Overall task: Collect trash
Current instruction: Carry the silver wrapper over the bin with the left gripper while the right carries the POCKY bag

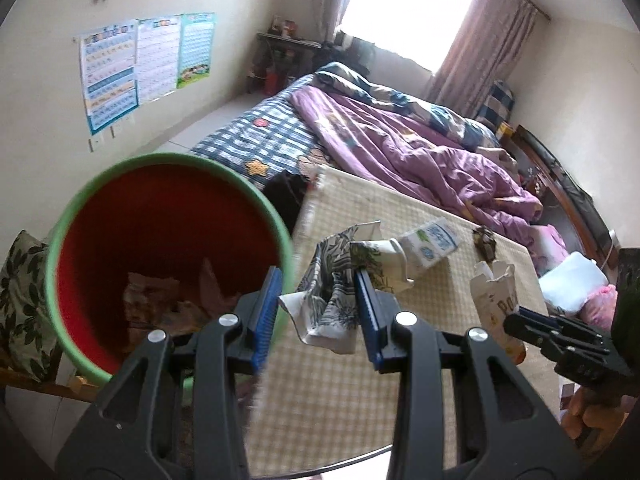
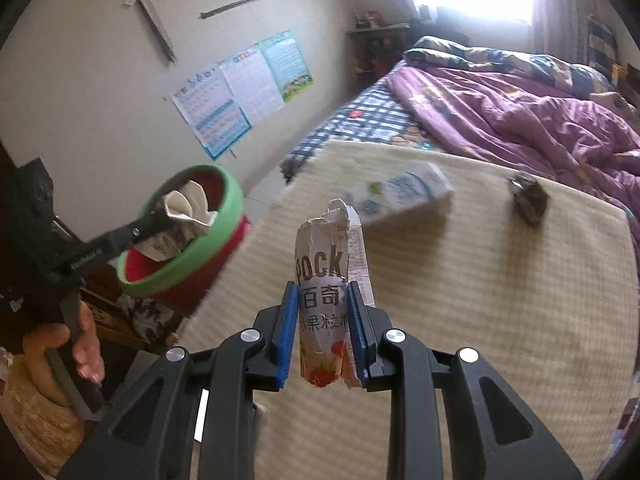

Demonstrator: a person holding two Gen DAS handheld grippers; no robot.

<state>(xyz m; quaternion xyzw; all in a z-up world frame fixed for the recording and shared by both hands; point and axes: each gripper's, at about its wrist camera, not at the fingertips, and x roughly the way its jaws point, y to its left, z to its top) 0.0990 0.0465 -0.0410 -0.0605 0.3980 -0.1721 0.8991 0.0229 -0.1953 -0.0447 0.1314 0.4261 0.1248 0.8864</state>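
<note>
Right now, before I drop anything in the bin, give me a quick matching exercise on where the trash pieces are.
Things:
1. Pocky box
2. crumpled patterned paper
3. milk carton
4. small dark wrapper

Places:
A. lying on its side on the table
B. between the left gripper fingers, near the bin
C. gripped upright in the right gripper
D. far side of the table, towards the bed

Pairs: 1-C, 2-B, 3-A, 4-D
</note>
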